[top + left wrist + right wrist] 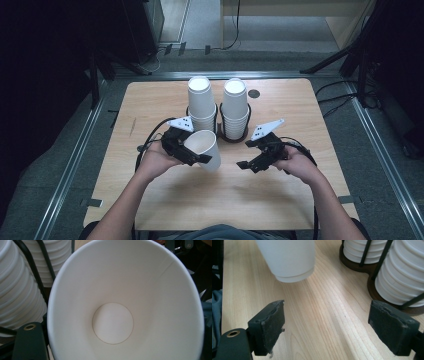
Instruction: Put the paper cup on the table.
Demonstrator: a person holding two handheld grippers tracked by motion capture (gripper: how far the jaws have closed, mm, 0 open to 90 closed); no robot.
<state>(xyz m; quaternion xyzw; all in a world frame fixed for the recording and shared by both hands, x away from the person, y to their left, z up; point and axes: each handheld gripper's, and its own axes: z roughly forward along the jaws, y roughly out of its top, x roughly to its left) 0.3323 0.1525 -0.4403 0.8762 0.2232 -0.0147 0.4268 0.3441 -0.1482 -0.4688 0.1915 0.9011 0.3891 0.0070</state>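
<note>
Left gripper clamped on single paper cup, jaws wide around cup near rim. Cup tilted, long axis slanting down and away from left gripper toward right gripper; base lower, just above table; mouth faced back into left gripper's own camera. Right gripper released, jaws spread wide, nothing between. From right gripper, cup base lay ahead and toward its left jaw, apart. Right hand nearer to base. Cup stacks in holder beyond both.
</note>
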